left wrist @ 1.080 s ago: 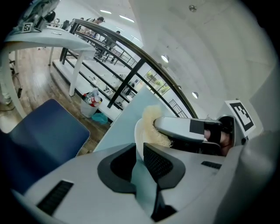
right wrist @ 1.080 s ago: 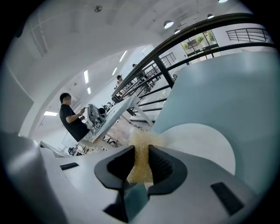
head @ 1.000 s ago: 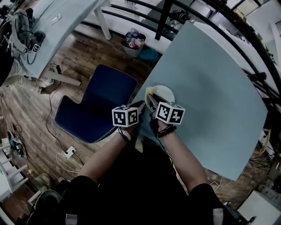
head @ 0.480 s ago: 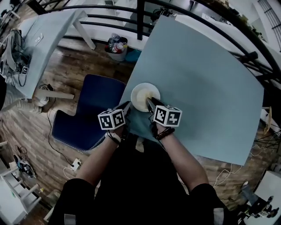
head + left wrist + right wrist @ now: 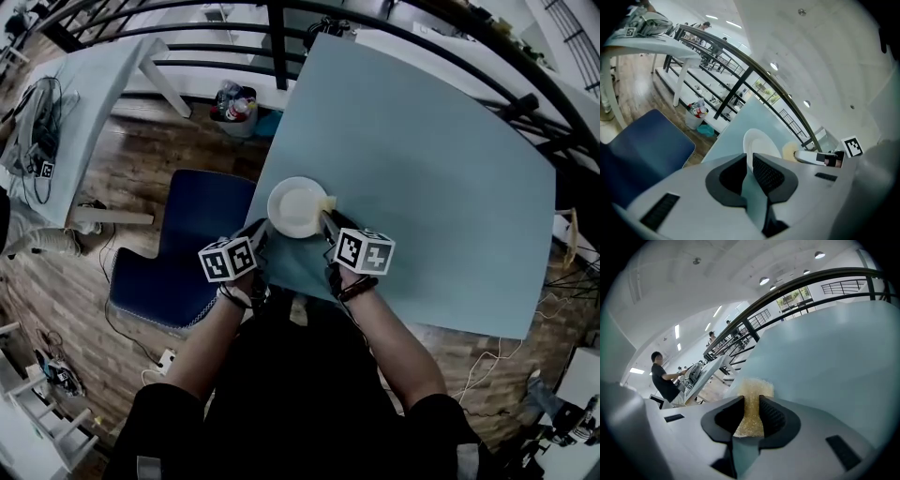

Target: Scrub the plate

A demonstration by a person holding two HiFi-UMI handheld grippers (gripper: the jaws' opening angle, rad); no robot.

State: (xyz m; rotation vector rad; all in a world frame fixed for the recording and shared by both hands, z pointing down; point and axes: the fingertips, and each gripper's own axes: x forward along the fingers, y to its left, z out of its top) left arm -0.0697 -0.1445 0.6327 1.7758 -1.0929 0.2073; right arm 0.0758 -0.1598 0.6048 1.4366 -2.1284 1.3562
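While the head view looks down, the white plate (image 5: 296,206) lies on the pale blue table (image 5: 441,187) just ahead of the left gripper (image 5: 262,229) and the right gripper (image 5: 326,216). In the left gripper view, the jaws pinch the plate's near rim. The plate looks stiff, probably slick and breakable, so the rim is the best hold. In the right gripper view, the jaws squeeze a soft yellow scouring sponge (image 5: 753,394), with bare table beyond. A blue chair (image 5: 183,248) stands on the wood floor (image 5: 66,272).

White plate (image 5: 295,208), yellow sponge (image 5: 751,405), blue table (image 5: 431,141)
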